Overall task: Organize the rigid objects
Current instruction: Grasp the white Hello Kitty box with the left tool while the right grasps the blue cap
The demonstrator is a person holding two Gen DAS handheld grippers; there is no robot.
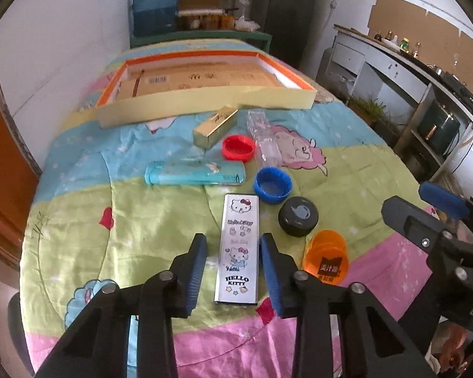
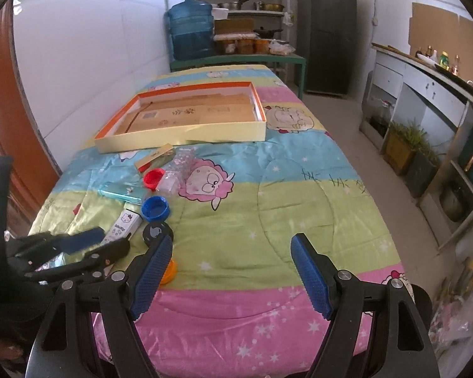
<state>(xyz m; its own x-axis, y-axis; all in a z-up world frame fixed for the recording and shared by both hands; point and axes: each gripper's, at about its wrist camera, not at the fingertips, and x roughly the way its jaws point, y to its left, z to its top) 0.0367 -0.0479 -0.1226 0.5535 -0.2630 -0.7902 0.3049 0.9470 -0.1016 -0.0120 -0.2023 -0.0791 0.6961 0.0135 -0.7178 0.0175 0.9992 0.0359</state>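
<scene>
On the bed with the bright cartoon quilt (image 2: 268, 208) we see many small things in a loose bunch. Our left gripper (image 1: 233, 271) has its jaws spread wide, one on each side of the long white Hello Kitty box (image 1: 239, 249), but not touching it. Our right gripper (image 2: 230, 277) is spread wide too, with only quilt between its blue pads (image 2: 312, 280).

Just right of the white box lie a round black lid (image 1: 298, 216) and an orange plastic cup (image 1: 326, 256) on its side. Past them sit a blue bottle cap (image 1: 272, 185), a red bottle cap (image 1: 238, 148), a clear plastic bottle (image 1: 263, 132), a flat teal case (image 1: 194, 173) and a long gold box (image 1: 216, 124). At the far end lies a big shallow cardboard tray with an orange rim (image 1: 205, 107), with flat brown cardboard inside.
</scene>
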